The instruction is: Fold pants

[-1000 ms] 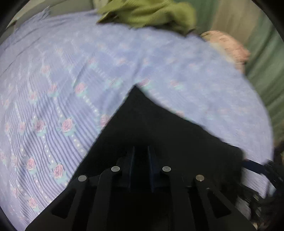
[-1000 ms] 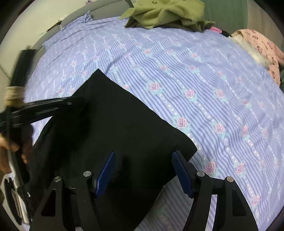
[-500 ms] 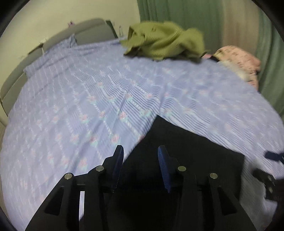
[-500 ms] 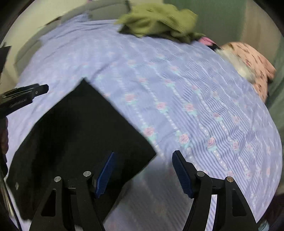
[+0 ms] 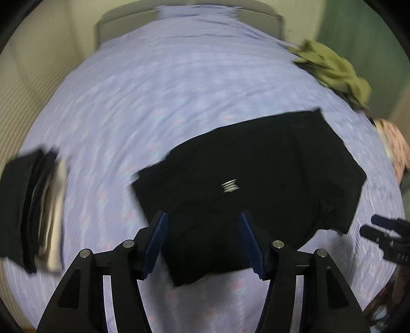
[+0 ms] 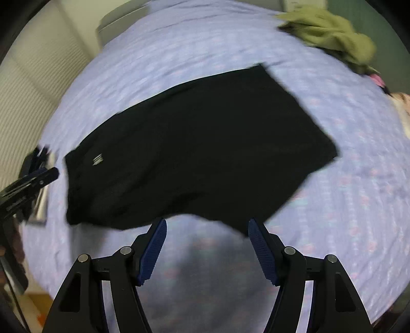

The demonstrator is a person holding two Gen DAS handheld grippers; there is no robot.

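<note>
I had the black pants (image 6: 194, 143) lying folded flat on the bed (image 6: 358, 205). Both grippers, left (image 5: 202, 240) and right (image 6: 207, 251), hung above them; the left jaws had just been opening with nothing between them, and the right stood spread and empty.

The folded pants (image 5: 256, 179) lie flat on the bed (image 5: 166, 89), toward its near edge. In the left wrist view a stack of folded clothes (image 5: 33, 217) sits on the bed well to the left of the pants, apart from them. A crumpled garment (image 5: 333, 69) lies at the far right of the bed, beyond the pants, and a patterned cloth (image 5: 397, 148) lies at the right edge, nearer than the garment. The headboard (image 5: 123, 23) stands behind the far end of the bed. The left gripper (image 5: 202, 240) hangs above the near part of the pants, the right gripper (image 6: 207, 246) above bare sheet just before their near edge.
</note>
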